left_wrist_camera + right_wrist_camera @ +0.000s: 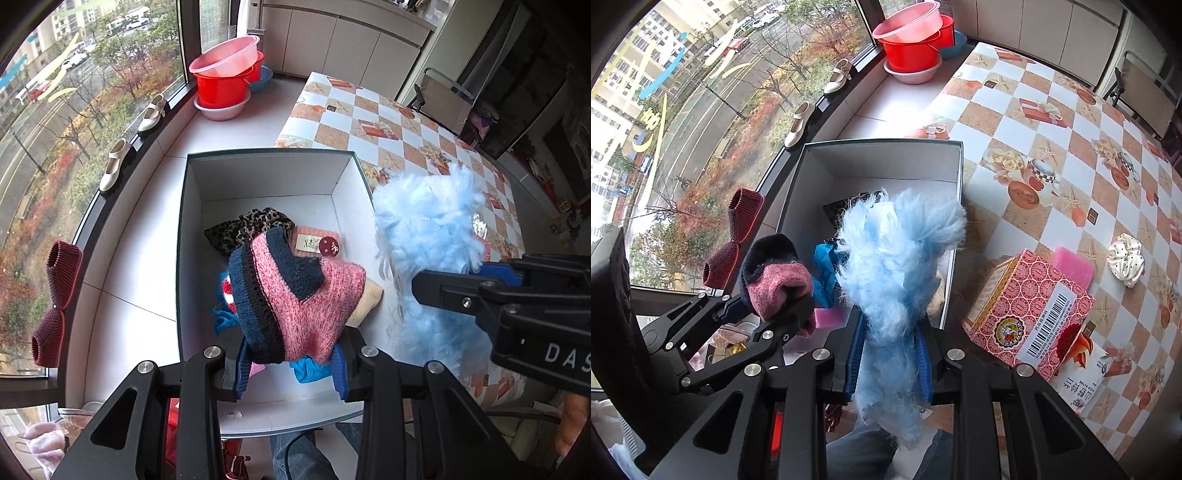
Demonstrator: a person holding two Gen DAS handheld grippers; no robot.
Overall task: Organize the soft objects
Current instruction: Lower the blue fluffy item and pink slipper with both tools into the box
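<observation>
My left gripper [291, 363] is shut on a pink and navy knitted piece [295, 295], held over the open white box [266, 173]. Seen from the right wrist, that same knit [779, 284] hangs in the left gripper [775, 317] at the box's left side. My right gripper [888, 365] is shut on a fluffy light-blue piece [894, 266], above the box's near right corner. In the left wrist view the fluffy piece [428, 236] and the right gripper [461, 284] sit just right of the box. Inside lie a leopard-print cloth [247, 225], a peach knit with a label [314, 240] and bright blue fabric [308, 369].
The box [879, 155] stands at the edge of a checkered tablecloth [1052, 147]. A red patterned carton [1027, 314], a pink sponge [1073, 267] and a white dotted scrunchie [1126, 262] lie on it. Stacked basins [229, 77], two cream shoes [118, 162] and a maroon knit [55, 295] line the window ledge.
</observation>
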